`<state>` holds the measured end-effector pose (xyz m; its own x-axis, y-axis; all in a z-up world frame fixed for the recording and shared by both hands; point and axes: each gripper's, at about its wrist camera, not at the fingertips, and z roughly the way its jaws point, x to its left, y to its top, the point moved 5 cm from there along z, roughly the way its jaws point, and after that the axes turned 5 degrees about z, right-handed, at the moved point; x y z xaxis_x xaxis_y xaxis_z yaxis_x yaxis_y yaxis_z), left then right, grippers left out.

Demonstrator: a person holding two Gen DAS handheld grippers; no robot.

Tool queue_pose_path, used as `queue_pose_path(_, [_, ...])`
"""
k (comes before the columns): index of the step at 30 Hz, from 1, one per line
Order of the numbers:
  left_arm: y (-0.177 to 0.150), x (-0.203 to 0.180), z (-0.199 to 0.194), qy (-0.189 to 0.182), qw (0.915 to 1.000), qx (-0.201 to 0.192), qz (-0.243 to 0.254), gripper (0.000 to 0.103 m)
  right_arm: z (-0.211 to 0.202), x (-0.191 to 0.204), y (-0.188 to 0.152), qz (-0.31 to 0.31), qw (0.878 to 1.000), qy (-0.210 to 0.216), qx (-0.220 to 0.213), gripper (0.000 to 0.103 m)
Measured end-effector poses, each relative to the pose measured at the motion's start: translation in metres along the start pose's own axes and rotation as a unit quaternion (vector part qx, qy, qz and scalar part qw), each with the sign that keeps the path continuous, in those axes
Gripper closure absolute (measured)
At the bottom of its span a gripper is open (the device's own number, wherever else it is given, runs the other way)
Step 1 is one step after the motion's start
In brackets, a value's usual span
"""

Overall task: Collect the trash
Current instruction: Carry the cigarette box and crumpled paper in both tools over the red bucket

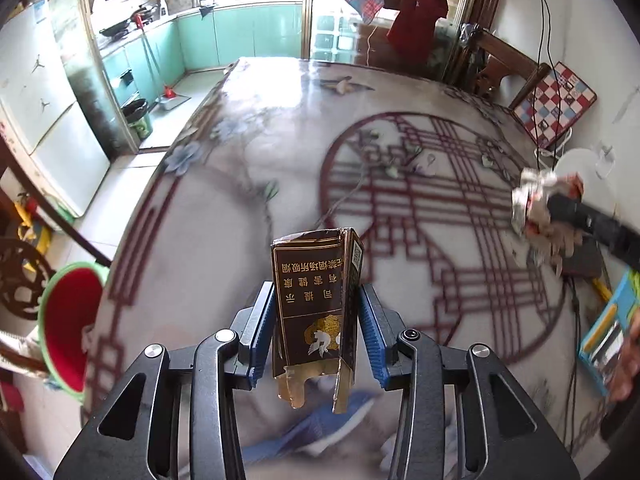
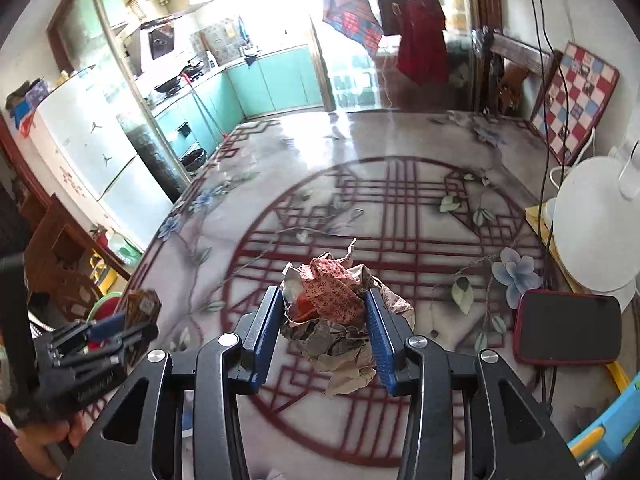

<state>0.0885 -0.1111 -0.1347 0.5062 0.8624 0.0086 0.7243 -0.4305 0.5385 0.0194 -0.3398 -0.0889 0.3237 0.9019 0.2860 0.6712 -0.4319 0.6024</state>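
Note:
My left gripper [image 1: 318,312] is shut on a dark brown cigarette pack [image 1: 316,304] with gold print, held upright above the patterned table [image 1: 248,208]. Its torn bottom flap hangs below the blue pads. My right gripper [image 2: 326,320] is shut on a crumpled paper wad [image 2: 332,312], red-printed on top and grey below, lifted over the red lattice circle. In the left wrist view the right gripper and the paper wad [image 1: 536,204] appear at the right edge. In the right wrist view the left gripper [image 2: 120,328] with the cigarette pack [image 2: 142,308] shows at the lower left. A green-rimmed red bin [image 1: 68,328] stands beyond the table's left edge.
A dark phone in a red case [image 2: 568,328] lies on the table at right, beside a white fan base [image 2: 596,224] and black cables [image 2: 544,200]. A blue and yellow object [image 1: 608,328] sits at the near right. A checkered cushion [image 1: 554,100] leans on a chair behind the table.

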Motion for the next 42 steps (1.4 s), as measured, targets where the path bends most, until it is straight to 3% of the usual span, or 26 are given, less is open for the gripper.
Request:
queue_pose_path(5, [-0.010,0.037,-0.020,-0.003,0.9991,-0.012,-0.040,0.064,-0.004,0.042,-0.006,-0.028,1.000,0.009,-0.003,0.063])
queue_pose_path(14, [-0.028,0.111,-0.038,-0.005,0.9972,-0.035,-0.065,0.063,-0.001,0.137,-0.014,-0.082,0.996,0.010,-0.014,0.063])
queue_pose_path(30, [-0.056,0.275,-0.034,0.015,0.9964,-0.013,-0.082,0.063,0.054,0.318,-0.040,-0.110,0.993,0.034,0.009,0.063])
queue_pose_path(42, [-0.079,0.342,-0.023,0.022,0.9938,0.010,-0.108,0.063,0.084,0.406,-0.051,-0.158,0.986,0.050,0.028,0.063])
